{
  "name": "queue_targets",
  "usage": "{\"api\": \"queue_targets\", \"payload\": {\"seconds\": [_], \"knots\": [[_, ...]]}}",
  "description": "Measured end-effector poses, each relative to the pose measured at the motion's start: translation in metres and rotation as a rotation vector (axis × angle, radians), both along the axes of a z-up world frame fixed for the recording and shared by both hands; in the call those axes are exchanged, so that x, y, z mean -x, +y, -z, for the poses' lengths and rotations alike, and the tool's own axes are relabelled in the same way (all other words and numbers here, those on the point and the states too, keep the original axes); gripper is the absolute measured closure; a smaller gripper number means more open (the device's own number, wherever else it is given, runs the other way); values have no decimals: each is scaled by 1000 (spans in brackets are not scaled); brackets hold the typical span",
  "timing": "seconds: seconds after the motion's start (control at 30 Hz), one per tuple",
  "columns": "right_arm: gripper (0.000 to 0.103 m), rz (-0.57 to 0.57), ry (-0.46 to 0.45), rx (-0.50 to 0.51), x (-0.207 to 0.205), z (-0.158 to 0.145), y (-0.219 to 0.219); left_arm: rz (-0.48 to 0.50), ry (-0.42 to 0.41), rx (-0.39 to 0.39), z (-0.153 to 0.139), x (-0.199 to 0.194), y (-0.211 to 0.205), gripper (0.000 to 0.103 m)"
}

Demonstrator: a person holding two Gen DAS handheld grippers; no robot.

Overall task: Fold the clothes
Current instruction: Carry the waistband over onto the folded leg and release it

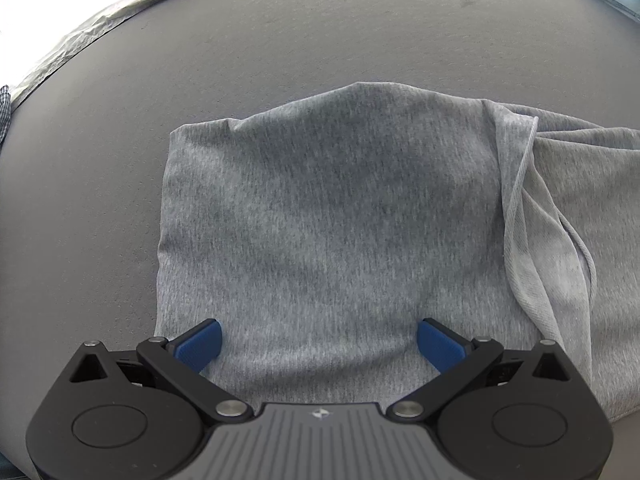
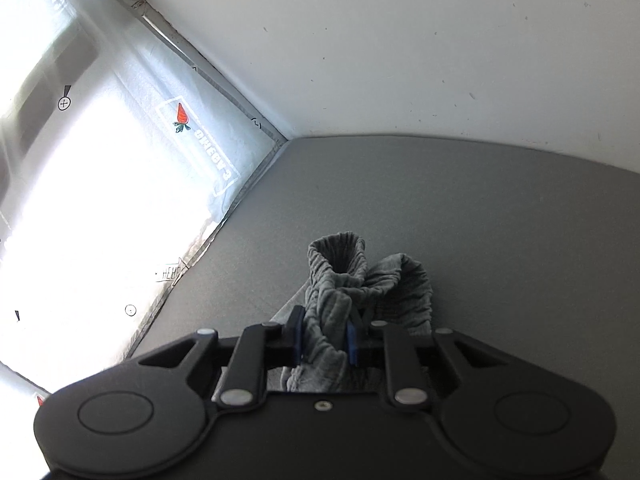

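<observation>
A heather-grey garment (image 1: 328,216) lies spread on a dark grey surface (image 1: 280,40), with a white drawstring (image 1: 520,176) trailing over its right folds. My left gripper (image 1: 320,344) hovers over the cloth's near part, open wide, blue pads (image 1: 200,344) apart with nothing pinched. In the right wrist view my right gripper (image 2: 325,338) is shut on a bunched, ribbed part of the grey garment (image 2: 340,292), lifted off the surface (image 2: 480,200). The gathered cloth rises in front of the fingers and hangs down between them.
A plastic-covered window or panel (image 2: 100,160) with printed carrot marks runs along the left edge of the surface. A white wall (image 2: 400,40) stands behind it. A bit of checked fabric (image 1: 4,112) shows at the far left of the left wrist view.
</observation>
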State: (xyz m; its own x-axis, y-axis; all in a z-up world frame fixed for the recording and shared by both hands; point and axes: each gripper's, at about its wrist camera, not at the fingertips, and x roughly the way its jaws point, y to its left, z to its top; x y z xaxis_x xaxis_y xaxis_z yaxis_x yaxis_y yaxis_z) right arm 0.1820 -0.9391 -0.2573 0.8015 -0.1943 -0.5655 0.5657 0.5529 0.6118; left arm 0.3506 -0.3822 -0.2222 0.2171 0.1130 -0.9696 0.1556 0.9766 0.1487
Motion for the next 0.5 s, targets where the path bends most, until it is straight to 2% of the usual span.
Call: {"api": "queue_targets", "payload": {"seconds": [0.23,0.5], "knots": [[82,-137,-12,-2,-26,-13,45,1,-13,49,1,9,13,0],[82,-238,-54,-120,-45,-9,85,10,-36,91,2,21,22,0]]}}
